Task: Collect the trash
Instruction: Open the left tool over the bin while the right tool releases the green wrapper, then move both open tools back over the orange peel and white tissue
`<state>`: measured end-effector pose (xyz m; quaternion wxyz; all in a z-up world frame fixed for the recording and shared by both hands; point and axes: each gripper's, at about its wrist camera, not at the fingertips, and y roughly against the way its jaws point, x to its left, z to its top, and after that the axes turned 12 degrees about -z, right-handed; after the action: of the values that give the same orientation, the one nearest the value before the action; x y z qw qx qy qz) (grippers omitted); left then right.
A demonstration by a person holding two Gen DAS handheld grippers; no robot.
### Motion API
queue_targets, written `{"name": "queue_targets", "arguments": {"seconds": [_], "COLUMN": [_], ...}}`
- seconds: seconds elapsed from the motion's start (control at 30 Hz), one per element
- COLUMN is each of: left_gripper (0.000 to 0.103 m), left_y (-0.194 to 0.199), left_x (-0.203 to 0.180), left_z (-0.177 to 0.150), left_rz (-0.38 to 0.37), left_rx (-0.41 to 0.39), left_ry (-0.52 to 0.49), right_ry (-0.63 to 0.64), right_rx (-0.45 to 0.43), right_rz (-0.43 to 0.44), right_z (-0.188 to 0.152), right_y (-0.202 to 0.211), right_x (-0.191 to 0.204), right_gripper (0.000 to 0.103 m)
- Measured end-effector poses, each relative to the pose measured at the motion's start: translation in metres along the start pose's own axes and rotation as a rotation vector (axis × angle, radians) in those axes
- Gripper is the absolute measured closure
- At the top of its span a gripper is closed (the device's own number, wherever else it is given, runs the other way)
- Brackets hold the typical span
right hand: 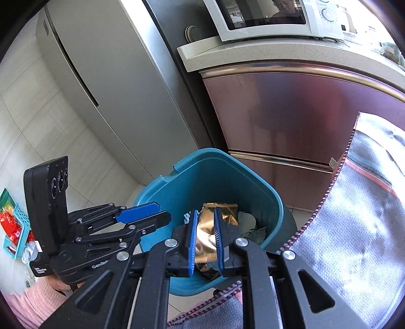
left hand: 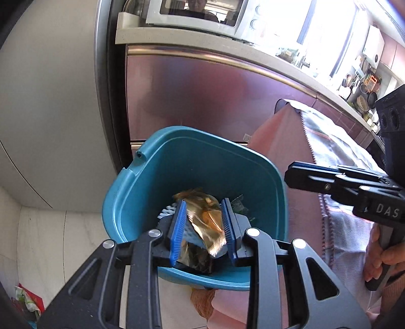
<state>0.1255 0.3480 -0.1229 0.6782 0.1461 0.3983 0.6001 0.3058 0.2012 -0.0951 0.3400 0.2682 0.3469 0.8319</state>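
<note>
A teal bin [left hand: 202, 162] [right hand: 215, 177] stands on the floor below both grippers. Inside it lies a gold foil wrapper [left hand: 205, 220] [right hand: 205, 235] with a sawtooth end, among white and dark green scraps. My left gripper [left hand: 204, 204] [right hand: 163, 212] hovers at the bin's left rim, open. The wrapper shows through its gap, but the right wrist view shows nothing between its fingers. My right gripper [right hand: 205, 210] [left hand: 288, 176] hangs over the right rim with its pads a narrow gap apart. From the left wrist view it holds nothing. The wrapper's near end is blurred.
A pink cabinet door [left hand: 202, 96] and a steel fridge [right hand: 101, 88] stand close behind the bin. A microwave [right hand: 265, 20] sits on the counter above. A grey cloth [right hand: 367, 215] drapes at the right. A teal basket [right hand: 17, 217] with red packets lies on the floor at the left.
</note>
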Motion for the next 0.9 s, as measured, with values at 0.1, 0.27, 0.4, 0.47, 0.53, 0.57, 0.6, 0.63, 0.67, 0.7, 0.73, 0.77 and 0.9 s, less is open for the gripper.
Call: {"name": "queue_targets", "arguments": {"seconds": [0.1,0.27,0.4,0.47,0.53,0.57,0.6,0.63,0.67,0.7,0.73,0.77,0.9], "left_gripper": [0.073,0.071,0.064,0.061,0.055,0.053,0.050,0.043,0.039,0.036,0.035,0.034,0.014], "left_y": [0.009,0.027,0.042,0.048,0.054,0.057,0.059,0.061,0.063,0.064,0.065,0.066,0.068], "left_x": [-0.006,-0.021,-0.037,-0.046,-0.055,-0.059,-0.065,-0.071,-0.077,-0.082,-0.089,-0.096,-0.127], "left_z": [-0.001,-0.002,-0.003,-0.004,-0.005,-0.005,-0.006,-0.006,-0.006,-0.007,-0.008,-0.008,-0.009], "left_rz": [-0.003,-0.010,-0.011,-0.014,-0.017,-0.021,-0.024,-0.027,-0.033,-0.044,-0.055,-0.064,-0.107], "left_rx": [-0.021,-0.052,-0.081,-0.094,-0.105,-0.110,-0.115,-0.119,-0.125,-0.129,-0.131,-0.134,-0.167], "left_ry": [-0.010,-0.040,-0.077,-0.097,-0.121,-0.130,-0.139,-0.147,-0.153,-0.161,-0.175,-0.191,-0.243], "right_ry": [0.006,0.017,0.032,0.038,0.040,0.039,0.038,0.037,0.036,0.033,0.028,0.019,-0.033], "right_rx": [-0.001,-0.011,-0.044,-0.058,-0.070,-0.077,-0.085,-0.095,-0.105,-0.113,-0.122,-0.132,-0.180], "right_rz": [0.003,0.014,0.004,0.008,0.009,0.010,0.011,0.009,0.004,-0.004,-0.015,-0.026,-0.104], "right_z": [-0.004,-0.012,-0.019,-0.022,-0.027,-0.029,-0.032,-0.034,-0.038,-0.041,-0.045,-0.050,-0.074], "right_y": [0.005,0.021,0.040,0.050,0.059,0.065,0.071,0.077,0.084,0.090,0.098,0.106,0.143], "right_x": [0.001,0.000,0.001,0.002,0.000,-0.001,-0.003,-0.006,-0.009,-0.013,-0.018,-0.024,-0.053], "right_gripper": [0.084,0.084,0.075,0.073,0.072,0.070,0.065,0.063,0.062,0.061,0.061,0.059,0.051]}}
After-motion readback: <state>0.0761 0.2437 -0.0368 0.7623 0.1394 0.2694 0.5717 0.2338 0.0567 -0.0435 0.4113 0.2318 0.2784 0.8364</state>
